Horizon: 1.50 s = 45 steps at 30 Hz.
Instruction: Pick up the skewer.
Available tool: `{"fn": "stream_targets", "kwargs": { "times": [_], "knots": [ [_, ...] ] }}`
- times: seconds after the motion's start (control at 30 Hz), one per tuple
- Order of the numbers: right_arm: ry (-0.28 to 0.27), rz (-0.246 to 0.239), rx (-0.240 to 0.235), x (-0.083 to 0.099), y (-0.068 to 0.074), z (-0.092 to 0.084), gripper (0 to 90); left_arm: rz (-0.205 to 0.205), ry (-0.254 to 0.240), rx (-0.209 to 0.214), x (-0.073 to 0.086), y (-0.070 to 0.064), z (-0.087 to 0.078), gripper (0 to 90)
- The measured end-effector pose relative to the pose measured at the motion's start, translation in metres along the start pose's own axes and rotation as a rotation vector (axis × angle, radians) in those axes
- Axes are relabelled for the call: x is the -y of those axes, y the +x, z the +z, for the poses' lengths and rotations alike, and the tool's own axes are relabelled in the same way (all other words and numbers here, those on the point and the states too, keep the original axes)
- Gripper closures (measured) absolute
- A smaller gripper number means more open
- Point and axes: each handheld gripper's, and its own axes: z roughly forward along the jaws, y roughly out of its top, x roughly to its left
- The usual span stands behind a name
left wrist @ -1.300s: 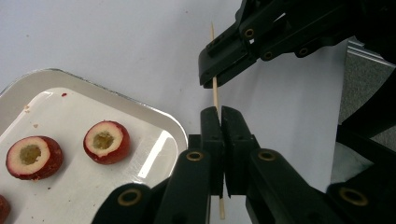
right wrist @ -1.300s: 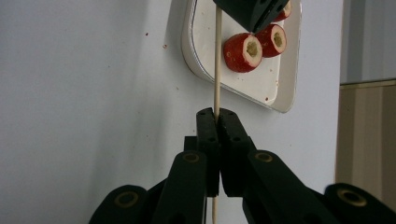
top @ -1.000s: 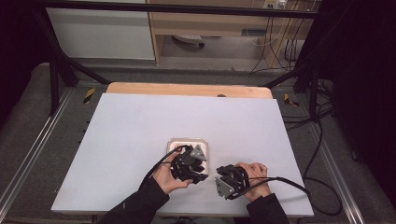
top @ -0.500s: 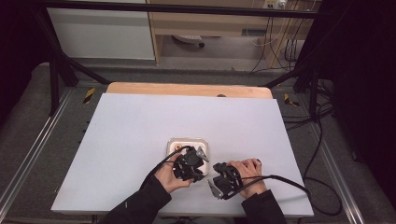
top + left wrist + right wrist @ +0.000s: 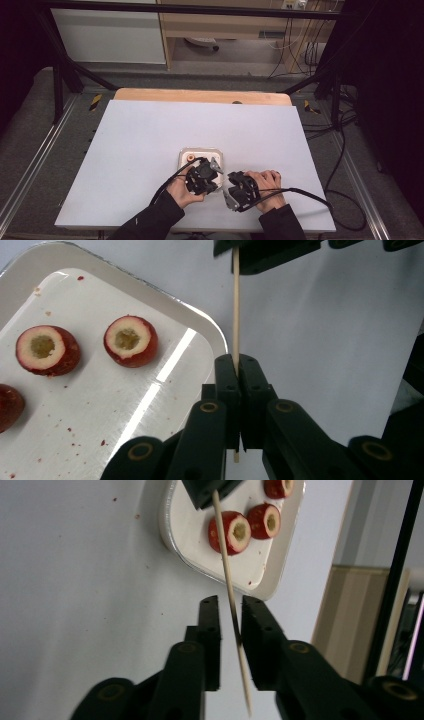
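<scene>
Left claw [image 5: 235, 370] pressed together, pinching wooden skewer [image 5: 235, 315] near one end; long axis runs straight ahead out of it. Right claw [image 5: 230, 625] just opening, skewer loose between. Beyond: tray [image 5: 200, 320] of cored red fruit [image 5: 131, 341] on bench [image 5: 325, 330].

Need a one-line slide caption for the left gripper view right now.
Left claw shut on a wooden skewer beside a white tray of cored red fruit pieces.

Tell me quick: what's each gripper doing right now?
Left gripper: shut on the wooden skewer.
Right gripper: jaws just opening, skewer between them, no longer clamped.
</scene>
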Motion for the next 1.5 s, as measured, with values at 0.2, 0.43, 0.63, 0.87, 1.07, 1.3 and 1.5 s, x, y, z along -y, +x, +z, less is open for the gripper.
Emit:
{"fn": "stream_targets", "kwargs": {
  "times": [0.2,0.43,0.63,0.87,1.07,1.3,1.5],
  "knots": [
    [-0.048,0.296,0.012,0.014,-0.008,-0.005,52.7,-0.012,-0.042,-0.034,0.016,0.006,-0.009,88.7],
    [-0.083,0.679,-0.013,0.035,-0.014,-0.005,36.8,-0.049,-0.086,-0.061,0.041,0.016,-0.020,88.6],
    [-0.076,0.889,-0.070,0.050,-0.012,0.001,27.0,-0.085,-0.150,-0.097,0.062,0.022,-0.029,88.5],
    [-0.032,1.052,-0.152,0.056,-0.013,0.006,17.6,-0.120,-0.223,-0.110,0.083,0.027,-0.039,88.5],
    [-0.065,1.151,-0.203,0.054,-0.018,0.009,10.0,-0.137,-0.267,-0.119,0.102,0.028,-0.044,88.4],
    [-0.073,1.201,-0.238,0.046,-0.031,0.011,6.0,-0.157,-0.304,-0.126,0.116,0.031,-0.048,88.4],
    [-0.082,1.258,-0.276,0.037,-0.042,0.018,3.5,-0.202,-0.304,-0.112,0.125,0.029,-0.049,88.4]
  ]
}}
